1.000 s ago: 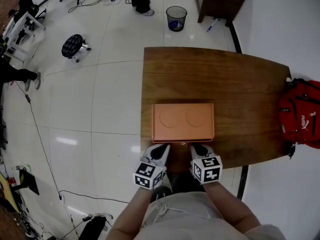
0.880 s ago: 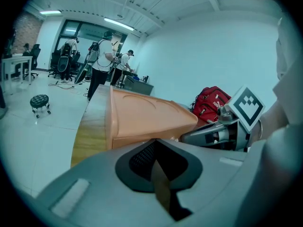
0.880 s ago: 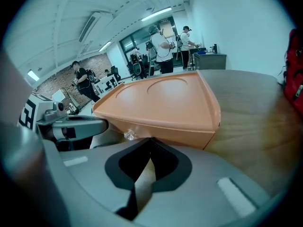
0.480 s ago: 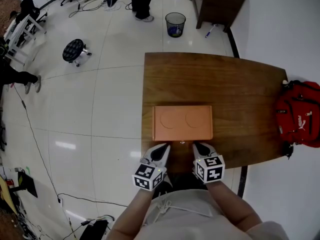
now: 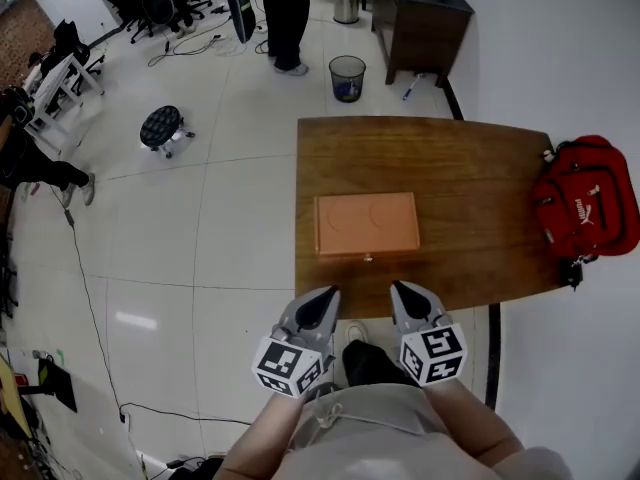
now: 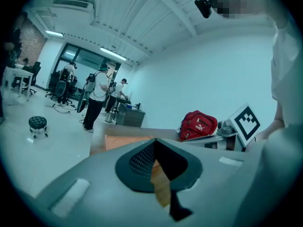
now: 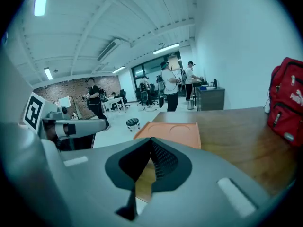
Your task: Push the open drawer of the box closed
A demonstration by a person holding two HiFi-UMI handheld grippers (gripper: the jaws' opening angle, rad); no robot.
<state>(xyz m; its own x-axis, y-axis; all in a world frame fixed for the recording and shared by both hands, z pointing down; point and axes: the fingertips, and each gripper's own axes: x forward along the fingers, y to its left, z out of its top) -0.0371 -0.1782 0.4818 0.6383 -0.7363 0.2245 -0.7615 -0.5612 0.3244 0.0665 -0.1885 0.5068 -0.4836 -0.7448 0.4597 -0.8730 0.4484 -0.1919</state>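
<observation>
The orange box lies flat on the wooden table, its drawer front flush with the body and a small knob on the near side. My left gripper and right gripper are both shut and hold nothing. They hang side by side off the table's near edge, well short of the box. The left gripper view shows the box beyond the shut left gripper. In the right gripper view the box lies ahead of the shut right gripper.
A red backpack sits at the table's right end. Beyond the table stand a waste bin, a dark cabinet and a round stool. People stand at the far side of the room. Cables run across the floor at left.
Both grippers have drawn back from the box's front towards me and now hang off the table edge. The box's drawer front sits flush.
</observation>
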